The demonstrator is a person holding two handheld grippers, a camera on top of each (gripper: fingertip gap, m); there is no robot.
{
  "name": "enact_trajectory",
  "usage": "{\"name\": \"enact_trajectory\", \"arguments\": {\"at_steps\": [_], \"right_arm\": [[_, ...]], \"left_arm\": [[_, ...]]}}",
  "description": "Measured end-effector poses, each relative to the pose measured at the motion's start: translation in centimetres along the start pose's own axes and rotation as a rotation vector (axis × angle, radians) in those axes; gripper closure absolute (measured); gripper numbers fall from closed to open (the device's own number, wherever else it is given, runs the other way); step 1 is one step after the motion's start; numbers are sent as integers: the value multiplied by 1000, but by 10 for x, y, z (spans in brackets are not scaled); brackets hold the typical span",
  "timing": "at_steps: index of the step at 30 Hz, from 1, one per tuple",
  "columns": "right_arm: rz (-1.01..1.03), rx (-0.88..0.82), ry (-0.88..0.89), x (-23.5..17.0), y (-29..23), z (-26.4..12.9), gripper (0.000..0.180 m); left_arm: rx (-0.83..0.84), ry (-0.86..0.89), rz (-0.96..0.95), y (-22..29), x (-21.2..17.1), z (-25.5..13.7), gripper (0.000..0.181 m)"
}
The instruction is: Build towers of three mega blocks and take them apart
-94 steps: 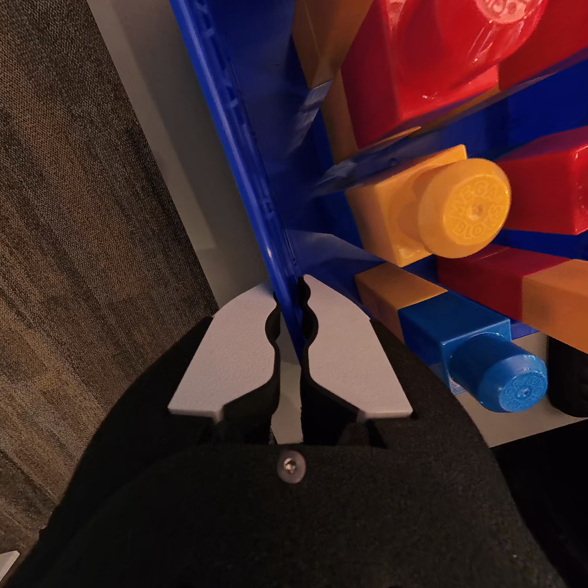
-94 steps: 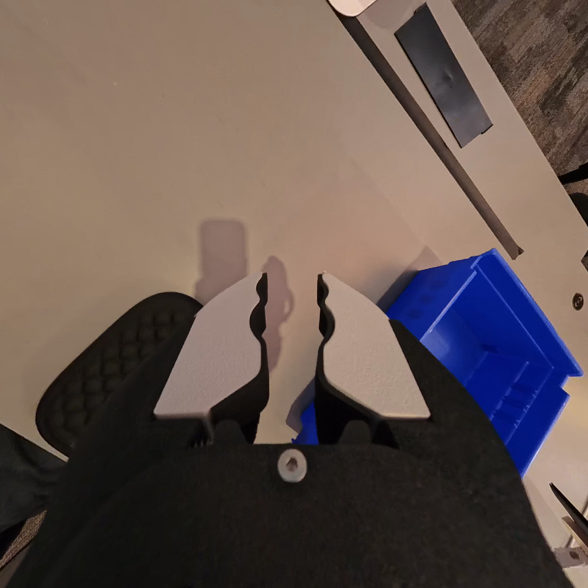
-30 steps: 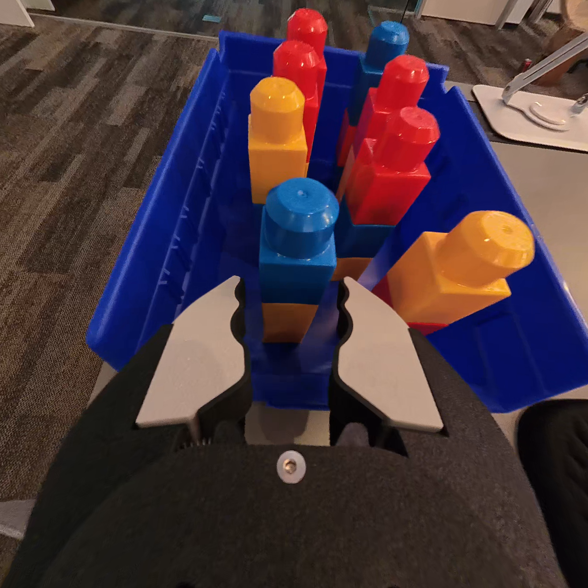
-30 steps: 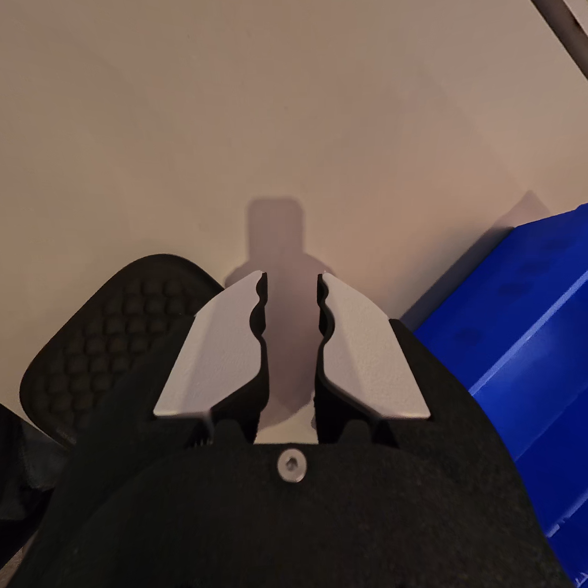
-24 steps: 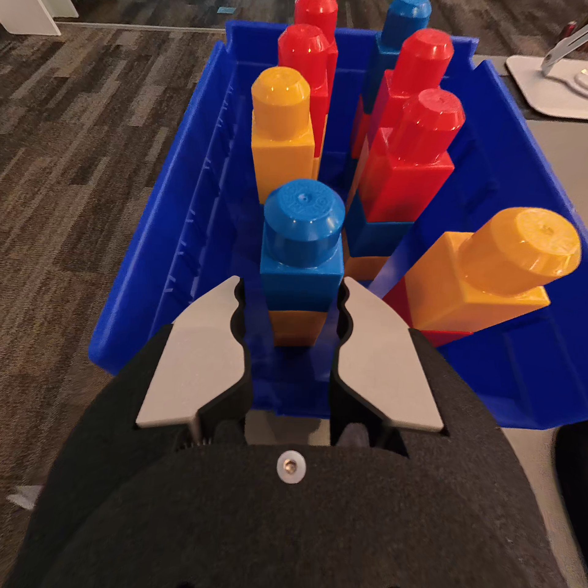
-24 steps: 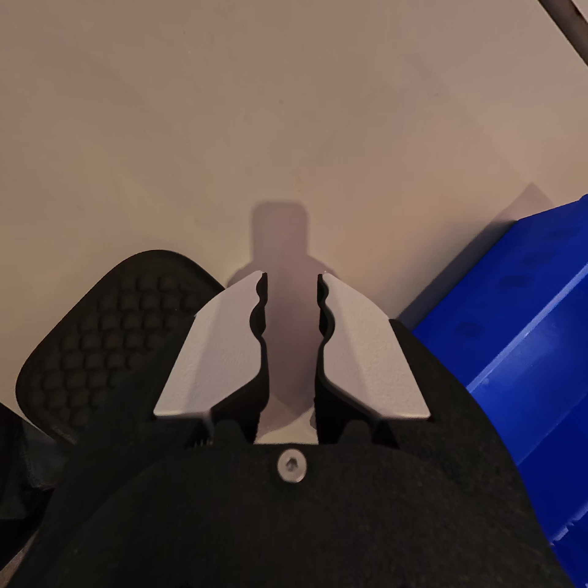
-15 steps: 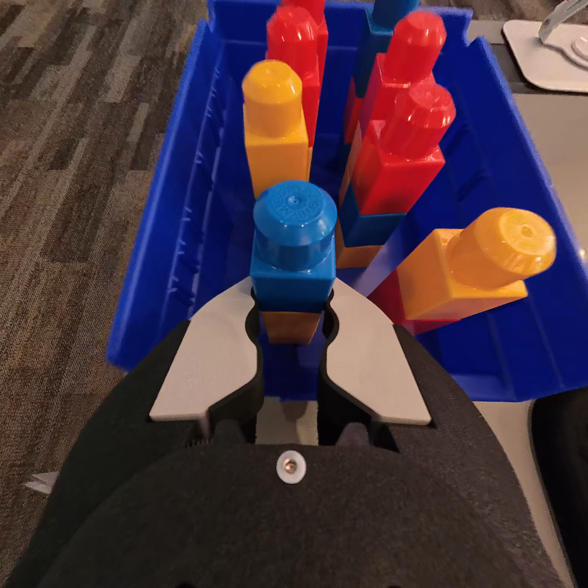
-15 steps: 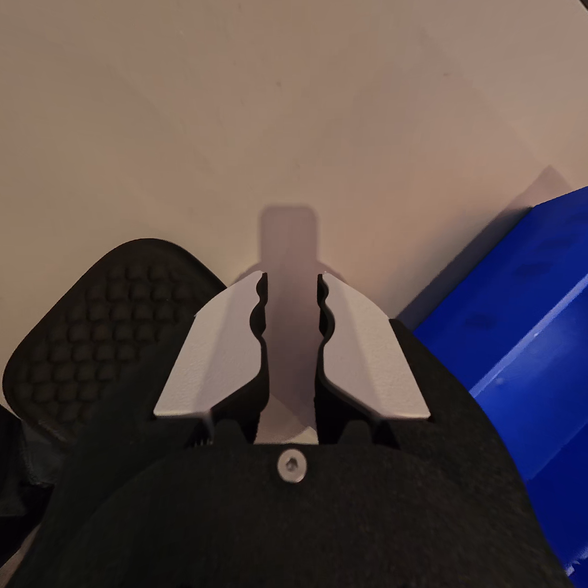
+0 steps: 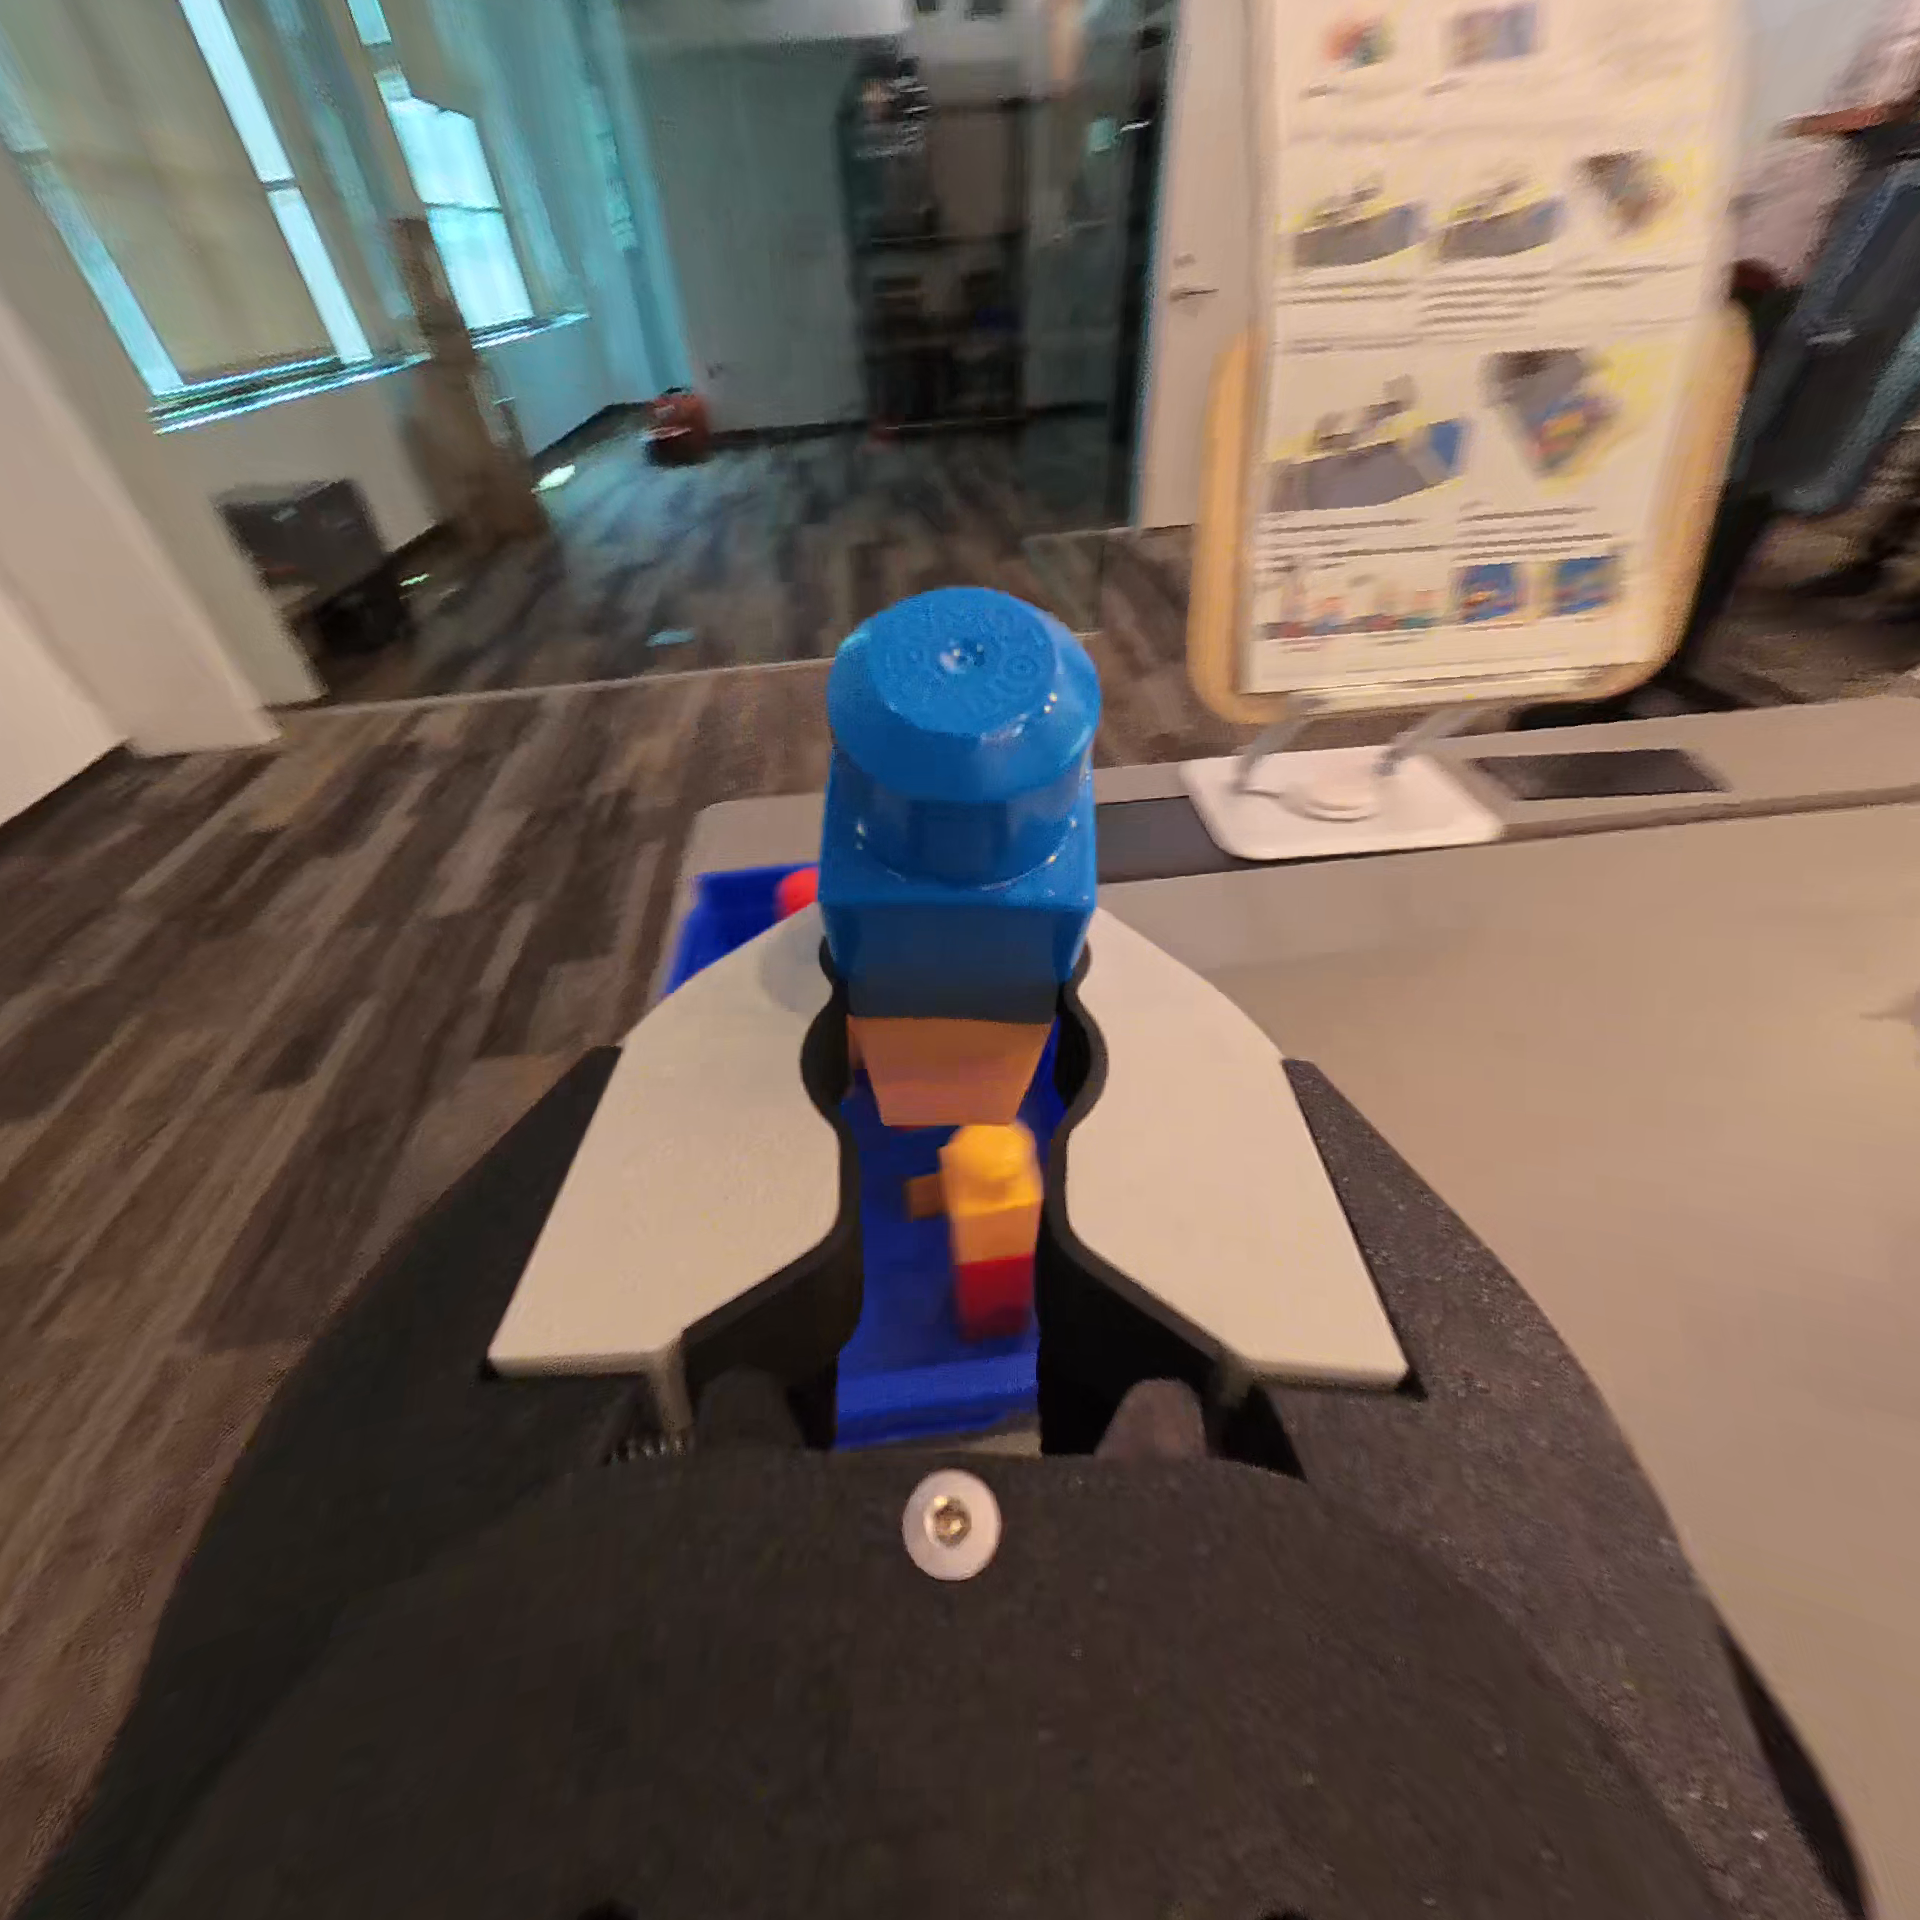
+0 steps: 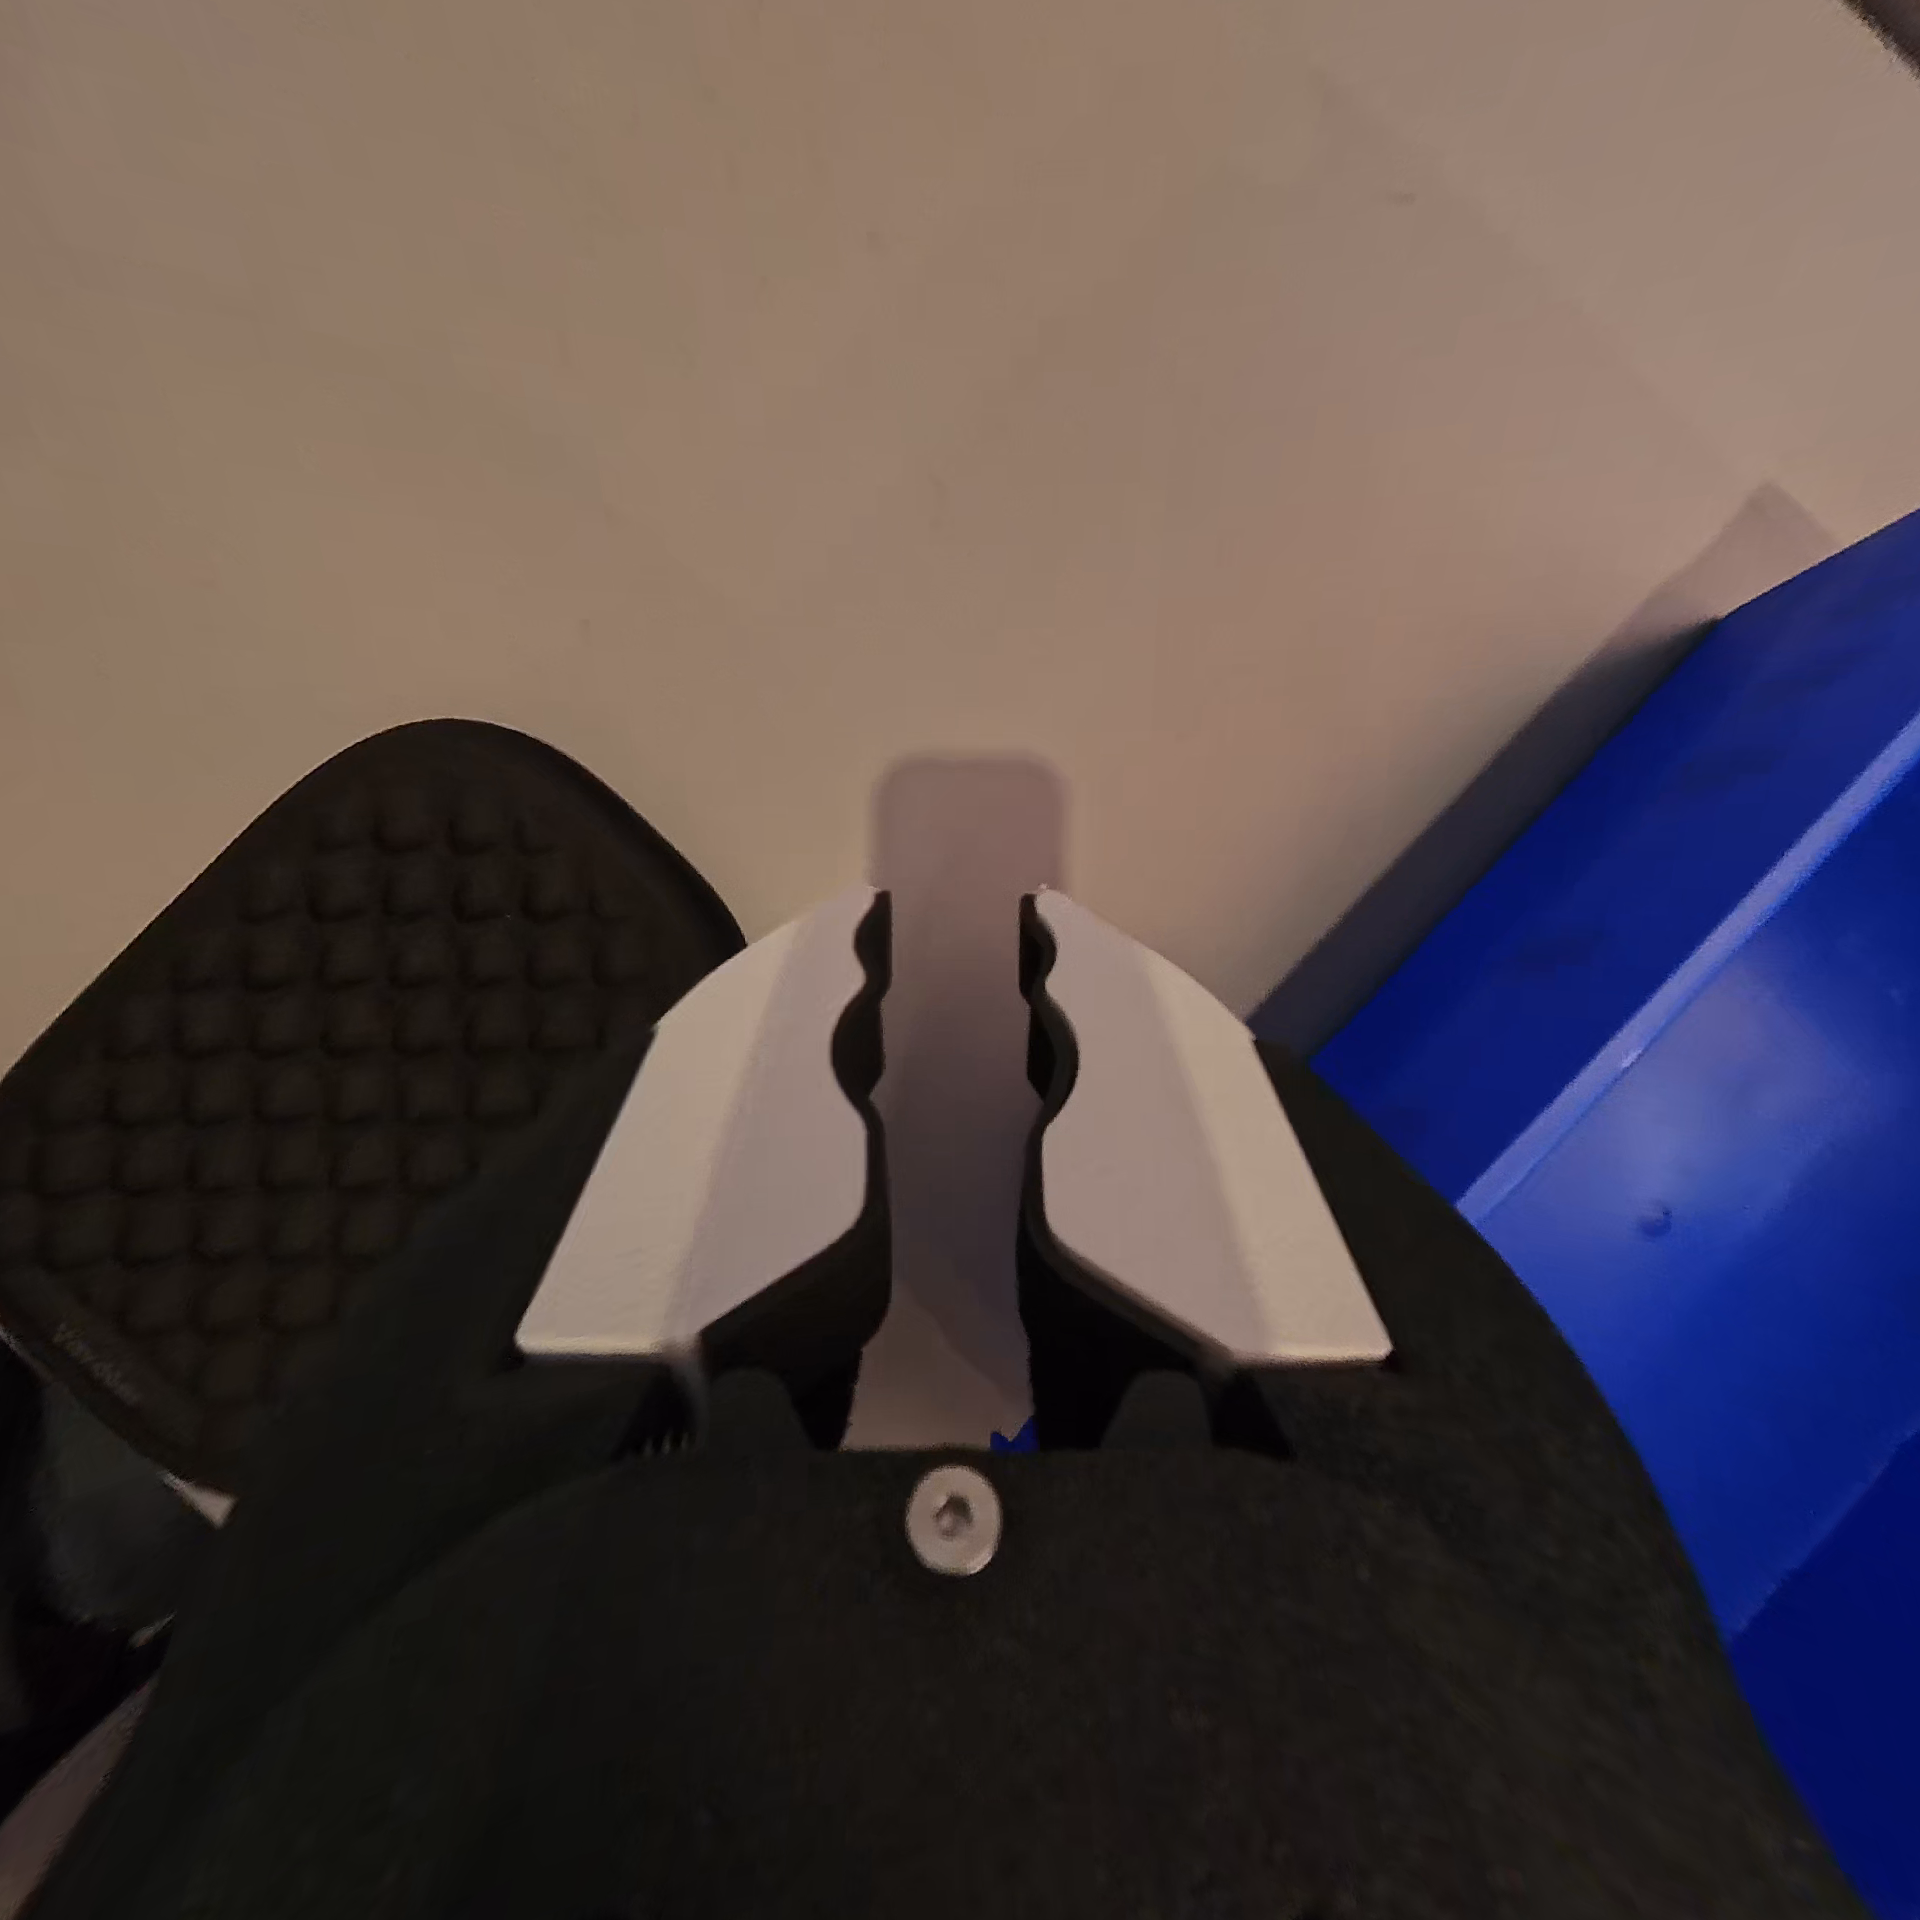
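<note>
Lifted clear of bin (image 9: pixel 727 925) – blue-topped tower (image 9: pixel 956 894), base hidden – left gripper (image 9: pixel 951 982).

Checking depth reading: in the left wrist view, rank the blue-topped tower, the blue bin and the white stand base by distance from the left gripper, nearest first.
1. Blue-topped tower: gripped in the left gripper.
2. Blue bin: below, seen between the fingers.
3. White stand base: far right, on the table's back edge.

The blue-topped tower (image 9: pixel 956 914), gripped half a second ago inside the blue bin (image 9: pixel 935 1382), is now held lifted clear above it by the left gripper (image 9: pixel 954 971), and the view is swung up toward the room.
</note>
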State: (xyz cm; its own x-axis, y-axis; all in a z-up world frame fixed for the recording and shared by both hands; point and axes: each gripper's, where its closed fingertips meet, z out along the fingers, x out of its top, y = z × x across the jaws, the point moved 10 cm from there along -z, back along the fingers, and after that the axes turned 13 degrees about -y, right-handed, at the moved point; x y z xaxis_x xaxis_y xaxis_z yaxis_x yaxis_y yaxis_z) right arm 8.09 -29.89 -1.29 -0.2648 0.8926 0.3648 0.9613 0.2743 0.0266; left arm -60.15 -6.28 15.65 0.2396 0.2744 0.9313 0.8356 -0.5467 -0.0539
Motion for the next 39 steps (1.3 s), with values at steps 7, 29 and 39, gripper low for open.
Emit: {"name": "enact_trajectory", "arguments": {"at_steps": [7, 29, 39], "right_arm": [[-101, -44, 90, 14, -20, -26, 158], [-233, 447, 546, 61, -27, -93, 119], [-250, 502, 492, 72, -34, -68, 143]], "left_arm": [[-502, 116, 110, 128, 48, 31, 145], [-1615, -105, 297, 477, 49, 199, 145], [-1665, -156, 331, 466, 46, 207, 142]]}}
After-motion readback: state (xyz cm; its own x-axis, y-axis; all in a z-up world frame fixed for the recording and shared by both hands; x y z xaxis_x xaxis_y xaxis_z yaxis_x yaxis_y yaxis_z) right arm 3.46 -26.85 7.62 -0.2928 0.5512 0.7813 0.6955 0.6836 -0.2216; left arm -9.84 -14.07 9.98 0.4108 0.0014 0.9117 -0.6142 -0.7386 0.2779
